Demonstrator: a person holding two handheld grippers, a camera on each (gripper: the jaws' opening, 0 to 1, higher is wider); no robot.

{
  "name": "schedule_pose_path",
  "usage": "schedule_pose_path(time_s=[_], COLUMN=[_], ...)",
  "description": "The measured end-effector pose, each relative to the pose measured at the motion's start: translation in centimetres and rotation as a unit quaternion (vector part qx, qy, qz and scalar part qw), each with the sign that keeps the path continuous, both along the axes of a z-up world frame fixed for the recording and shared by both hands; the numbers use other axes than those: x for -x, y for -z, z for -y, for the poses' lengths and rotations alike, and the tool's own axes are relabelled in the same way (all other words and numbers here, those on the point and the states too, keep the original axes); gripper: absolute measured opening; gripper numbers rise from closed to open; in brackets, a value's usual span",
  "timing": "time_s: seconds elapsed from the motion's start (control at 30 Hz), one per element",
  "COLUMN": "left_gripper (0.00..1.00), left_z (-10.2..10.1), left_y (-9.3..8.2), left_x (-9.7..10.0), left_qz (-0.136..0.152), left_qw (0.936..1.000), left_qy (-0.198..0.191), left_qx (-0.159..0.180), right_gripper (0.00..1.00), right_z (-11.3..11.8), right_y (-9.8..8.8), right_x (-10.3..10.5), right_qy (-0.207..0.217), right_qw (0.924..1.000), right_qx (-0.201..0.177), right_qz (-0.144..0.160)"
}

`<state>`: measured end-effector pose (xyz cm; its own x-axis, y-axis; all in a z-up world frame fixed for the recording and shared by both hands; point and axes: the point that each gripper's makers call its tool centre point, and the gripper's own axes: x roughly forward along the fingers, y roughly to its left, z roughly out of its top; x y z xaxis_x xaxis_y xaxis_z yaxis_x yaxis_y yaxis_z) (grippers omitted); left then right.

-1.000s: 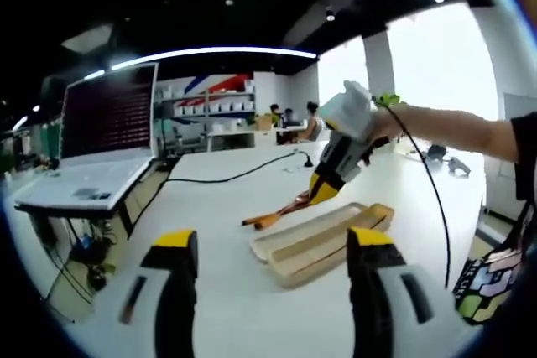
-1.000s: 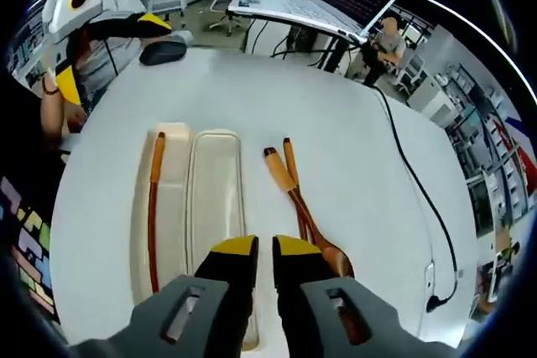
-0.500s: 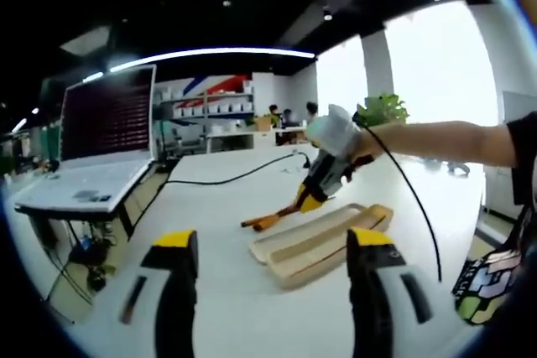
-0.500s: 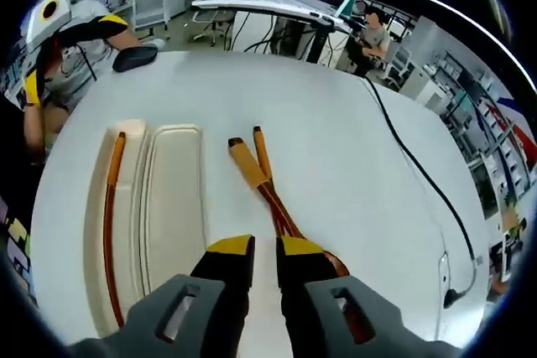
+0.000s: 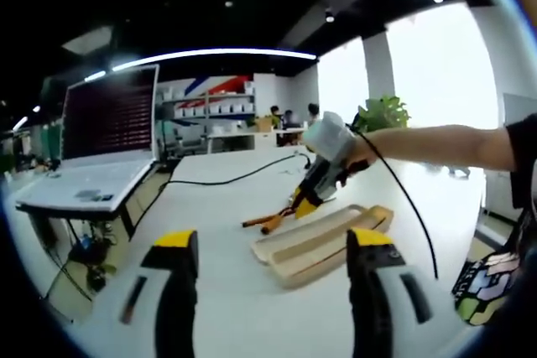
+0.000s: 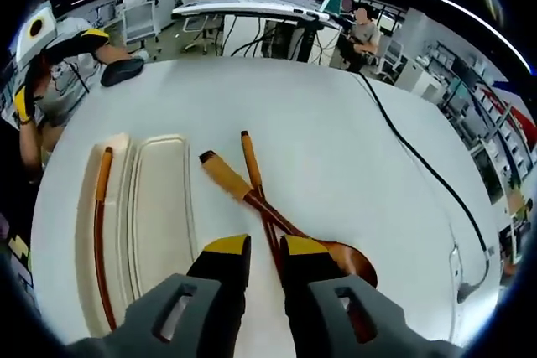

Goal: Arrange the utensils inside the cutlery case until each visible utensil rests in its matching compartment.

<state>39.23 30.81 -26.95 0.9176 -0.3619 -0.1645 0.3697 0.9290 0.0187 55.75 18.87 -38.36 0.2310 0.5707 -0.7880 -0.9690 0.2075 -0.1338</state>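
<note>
Smooth matt white desk (image 6: 336, 148). Pale matt case (image 6: 159, 207), looking like light wood or plastic, cannot tell which. Wooden spoon (image 6: 277, 220) with warm brown grain and a slight sheen; thin wooden stick (image 6: 256, 186) crossing it, another (image 6: 99, 224) in the case. Grey and yellow matt plastic on the right tool (image 6: 264, 262). Black rubbery cable (image 6: 419, 165).

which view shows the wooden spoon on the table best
The right gripper view: the wooden spoon lies just ahead on the white table, seen from above, handle to bowl, crossing a thin utensil. The left gripper view shows its handle end, low and far, by the right gripper.
</note>
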Motion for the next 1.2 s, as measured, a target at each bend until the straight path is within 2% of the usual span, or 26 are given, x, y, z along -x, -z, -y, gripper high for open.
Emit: schedule_pose_path(time_s=[0.1,0.13,0.17,0.2,0.3,0.7,0.8,0.83,0.97,1.07,1.2], left_gripper=[0.76,0.76,0.76,0.76,0.76,0.76,0.76,0.76,0.76,0.76,0.76], left_z=[-0.1,-0.1,-0.1,-0.1,-0.1,0.5,0.4,0.4,0.0,0.1,0.2], left_y=[-0.1,0.0,0.0,0.1,0.0,0.4,0.3,0.3,0.3,0.4,0.4], left_x=[-0.1,-0.1,0.0,0.0,-0.1,-0.3,-0.1,-0.1,-0.2,-0.2,-0.3], left_qz=[0.001,0.0,-0.001,-0.001,0.0,-0.006,-0.006,-0.005,-0.005,-0.005,-0.005], left_qw=[1.0,1.0,1.0,1.0,1.0,0.9999,0.9999,0.9999,1.0,1.0,0.9999], left_qy=[-0.001,-0.001,0.0,0.0,-0.002,0.007,0.008,0.007,0.001,0.003,0.003], left_qx=[0.002,0.002,0.002,0.002,0.004,0.004,0.006,0.006,0.007,0.005,0.01], right_gripper=[0.11,0.08,0.07,0.04,0.03,0.02,0.02,0.02,0.02,0.02,0.02], right_z=[-1.0,-1.2,-1.2,-0.9,-1.0,-0.5,-0.1,0.1,0.9,1.7,1.8], right_y=[0.1,0.1,0.0,0.0,-0.5,-0.8,-0.7,-0.6,-0.8,-0.6,-0.7], right_x=[-0.1,0.4,0.0,-0.2,-0.1,0.7,1.1,1.3,1.4,1.8,2.1], right_qy=[0.021,0.037,0.039,0.036,0.038,0.013,0.029,0.019,0.022,0.024,0.027], right_qw=[0.9975,0.9939,0.9935,0.9945,0.9934,0.997,0.9951,0.9959,0.9949,0.9946,0.993], right_qx=[-0.047,-0.069,-0.078,-0.071,-0.078,-0.046,-0.038,-0.024,-0.017,0.005,0.0], right_qz=[-0.049,-0.078,-0.073,-0.068,-0.075,-0.061,-0.086,-0.085,-0.097,-0.101,-0.115])
